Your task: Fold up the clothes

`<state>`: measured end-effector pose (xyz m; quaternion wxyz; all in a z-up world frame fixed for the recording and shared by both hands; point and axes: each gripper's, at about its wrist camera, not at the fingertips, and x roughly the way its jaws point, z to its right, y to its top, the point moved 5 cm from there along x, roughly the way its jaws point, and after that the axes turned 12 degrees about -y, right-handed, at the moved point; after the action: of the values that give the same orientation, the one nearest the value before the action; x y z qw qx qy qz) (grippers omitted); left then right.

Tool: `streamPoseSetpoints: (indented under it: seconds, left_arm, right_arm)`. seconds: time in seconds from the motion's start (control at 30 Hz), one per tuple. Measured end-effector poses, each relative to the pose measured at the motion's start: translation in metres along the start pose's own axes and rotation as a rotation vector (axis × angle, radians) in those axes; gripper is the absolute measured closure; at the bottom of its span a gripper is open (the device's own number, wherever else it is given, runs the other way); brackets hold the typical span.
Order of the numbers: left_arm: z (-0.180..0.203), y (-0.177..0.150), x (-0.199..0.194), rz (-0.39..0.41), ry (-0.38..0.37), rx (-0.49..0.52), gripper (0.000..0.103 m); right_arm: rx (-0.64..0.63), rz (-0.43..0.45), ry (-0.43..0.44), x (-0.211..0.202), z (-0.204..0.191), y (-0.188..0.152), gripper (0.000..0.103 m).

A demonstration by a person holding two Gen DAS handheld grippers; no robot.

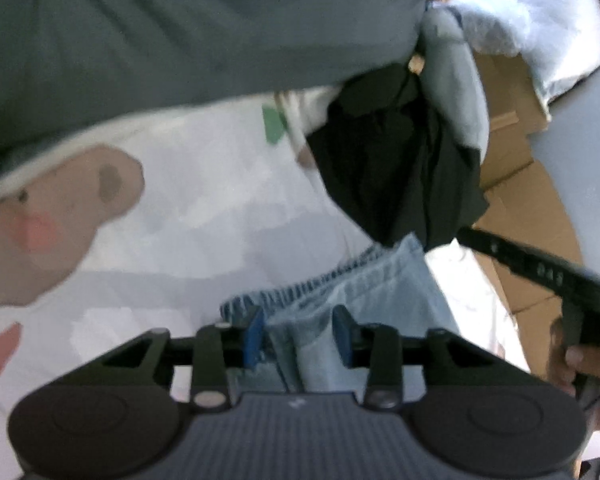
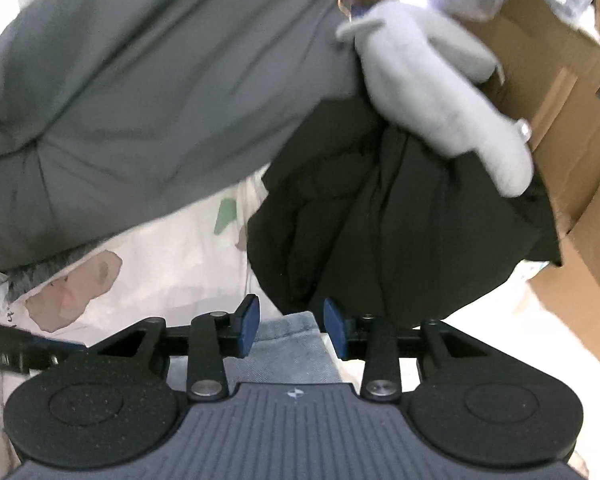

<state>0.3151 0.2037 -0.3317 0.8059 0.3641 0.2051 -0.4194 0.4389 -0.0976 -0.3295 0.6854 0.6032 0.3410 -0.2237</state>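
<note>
Closest to us, our left gripper (image 1: pixel 298 338) has its blue pads on either side of a bunched fold of the light blue denim garment (image 1: pixel 340 292). The cloth fills the gap between the jaws and looks pinched there, though the blur keeps us from being sure how firmly. Our right gripper (image 2: pixel 290 330) has the same denim (image 2: pixel 288 344) lying between and beneath its pads; the jaws stand apart with cloth in the gap, and we cannot tell whether they are clamping it or only straddling it.

We judge the denim to be fairly heavy and stiff for cloth. It should hold a crease well and should not slip easily from the pads, but a thick bunch is harder to pinch cleanly. The ribbed or frayed edge seen in the left view looks like a waistband or hem, and that firm edge is where we would take hold, one gripper near each end.

Beyond the denim lies a white printed sheet (image 1: pixel 188 208) with a cartoon face. A crumpled black garment (image 2: pixel 400 220) sits just past the denim, with a pale grey piece (image 2: pixel 440 100) draped over it. A large grey-green garment (image 2: pixel 160 100) spreads farther off to the left. Cardboard boxes (image 2: pixel 572 152) stand at the far right.
</note>
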Motion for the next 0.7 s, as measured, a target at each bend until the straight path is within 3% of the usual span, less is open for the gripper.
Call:
streamPoseSetpoints:
  seconds: [0.1,0.17,0.33,0.5,0.7]
  left_arm:
    - [0.012,0.005,-0.014,0.041,-0.02,0.035,0.065]
    - [0.023,0.005,-0.018,0.039,-0.042,0.068,0.075]
    - [0.046,-0.006,-0.006,-0.012,-0.063,0.168,0.078]
    - [0.032,-0.013,0.019,-0.045,-0.01,0.173,0.085]
    - [0.015,-0.011,0.035,-0.065,0.022,0.186,0.099]
  right_arm:
    - [-0.028,0.024,0.015,-0.016,-0.011,-0.003,0.062]
    - [-0.059,0.012,0.03,-0.019,-0.023,-0.009,0.064]
    - [-0.105,-0.022,0.052,-0.009,-0.049,-0.025,0.073]
    - [-0.089,-0.041,0.062,0.012,-0.064,-0.034,0.085]
    - [-0.057,-0.055,0.05,0.034,-0.068,-0.039,0.087]
